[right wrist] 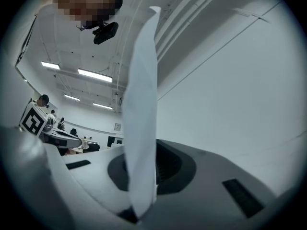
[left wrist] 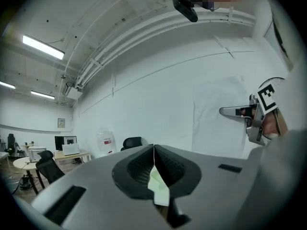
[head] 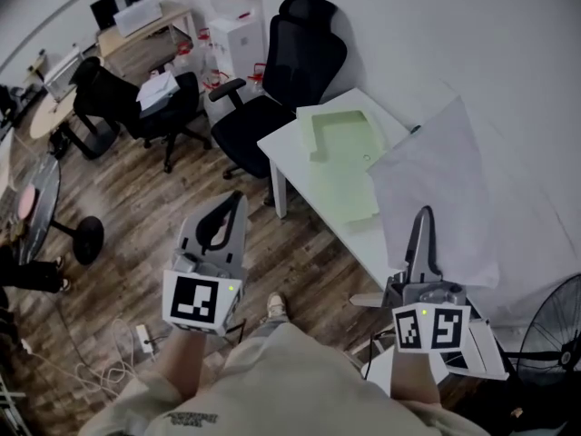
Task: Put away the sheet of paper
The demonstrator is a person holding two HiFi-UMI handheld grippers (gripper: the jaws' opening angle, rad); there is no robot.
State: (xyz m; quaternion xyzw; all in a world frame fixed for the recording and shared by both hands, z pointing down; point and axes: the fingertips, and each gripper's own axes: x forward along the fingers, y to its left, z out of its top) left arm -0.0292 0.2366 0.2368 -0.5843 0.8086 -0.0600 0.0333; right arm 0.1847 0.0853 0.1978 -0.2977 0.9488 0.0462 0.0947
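The white sheet of paper (head: 436, 180) hangs upright over the near end of the white table (head: 286, 148). My right gripper (head: 424, 214) is shut on its lower edge. In the right gripper view the sheet (right wrist: 141, 95) stands edge-on between the jaws of my right gripper (right wrist: 146, 152). A pale green folder (head: 343, 157) lies open on the table, left of the sheet. My left gripper (head: 238, 200) is over the wooden floor, left of the table, shut with nothing in it. In the left gripper view, the jaws of my left gripper (left wrist: 153, 147) meet, and the sheet (left wrist: 216, 119) and the right gripper (left wrist: 225, 111) show at right.
Two black office chairs (head: 290, 71) (head: 136, 103) stand beyond the table, with a white water dispenser (head: 238, 34) behind them. A floor fan (head: 554, 334) is at the lower right. Cables and a power strip (head: 143, 337) lie on the wooden floor. A round table (head: 41, 116) stands at far left.
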